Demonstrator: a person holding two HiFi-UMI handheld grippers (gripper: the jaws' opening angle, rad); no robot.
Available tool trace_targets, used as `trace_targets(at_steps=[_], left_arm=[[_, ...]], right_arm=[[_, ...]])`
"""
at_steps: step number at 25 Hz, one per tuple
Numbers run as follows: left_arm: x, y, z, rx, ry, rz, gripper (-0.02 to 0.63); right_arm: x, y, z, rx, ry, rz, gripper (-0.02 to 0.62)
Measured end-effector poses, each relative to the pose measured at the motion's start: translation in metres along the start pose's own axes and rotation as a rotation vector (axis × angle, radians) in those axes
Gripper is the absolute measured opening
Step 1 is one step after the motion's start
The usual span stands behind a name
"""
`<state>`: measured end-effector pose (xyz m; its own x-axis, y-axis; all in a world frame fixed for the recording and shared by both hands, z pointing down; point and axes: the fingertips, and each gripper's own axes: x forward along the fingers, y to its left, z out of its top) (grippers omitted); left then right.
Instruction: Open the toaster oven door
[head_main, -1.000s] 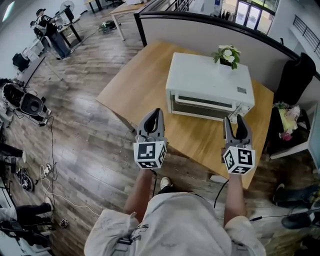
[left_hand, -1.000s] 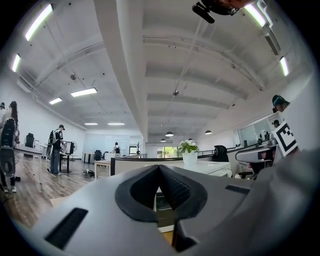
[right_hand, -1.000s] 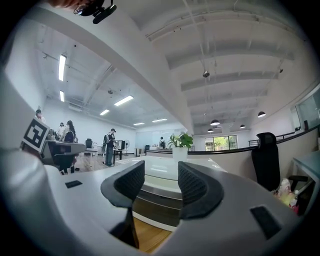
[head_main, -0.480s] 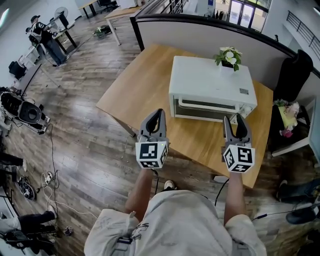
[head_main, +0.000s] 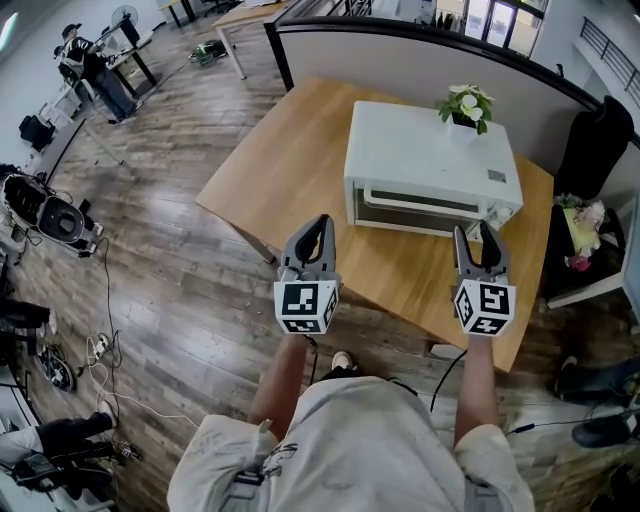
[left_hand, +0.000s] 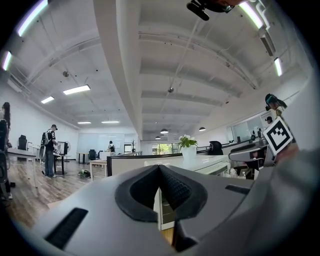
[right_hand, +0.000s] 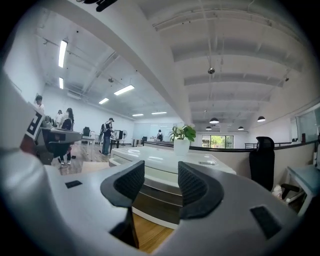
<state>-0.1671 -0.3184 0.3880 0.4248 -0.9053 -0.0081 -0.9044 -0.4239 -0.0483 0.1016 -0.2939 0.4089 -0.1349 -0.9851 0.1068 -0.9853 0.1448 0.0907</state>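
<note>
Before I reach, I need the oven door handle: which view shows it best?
The head view: the handle shows whole across the closed oven door. The right gripper view catches part between its open jaws; the left gripper view hides it behind shut jaws.

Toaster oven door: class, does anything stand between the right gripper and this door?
Nothing visible does. Only bare table lies between the right gripper, its jaws apart and empty, and the toaster oven door. The potted plant stands up on top, towards the back, clear of the path.

Jaws together, left gripper (left_hand: 159, 169) faces toaster oven (left_hand: 198, 160).
</note>
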Motion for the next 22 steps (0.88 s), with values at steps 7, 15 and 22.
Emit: trace_targets(at_steps=[7,15,22], left_arm=[[-0.002,-0.001,-0.003,0.013,0.015,-0.003,0.014],[-0.006,0.002,-0.006,0.011,0.021,0.016,0.014],[-0.007,0.003,-0.013,-0.004,0.030,0.033,0.014]], right_arm=[[0.017,0.010,-0.010,-0.258,0.110,0.033,0.219],[0.039,0.003,-0.059,-0.598,0.340,0.053,0.239],[0.056,-0.008,-0.073,-0.895,0.422,0.029,0.223]])
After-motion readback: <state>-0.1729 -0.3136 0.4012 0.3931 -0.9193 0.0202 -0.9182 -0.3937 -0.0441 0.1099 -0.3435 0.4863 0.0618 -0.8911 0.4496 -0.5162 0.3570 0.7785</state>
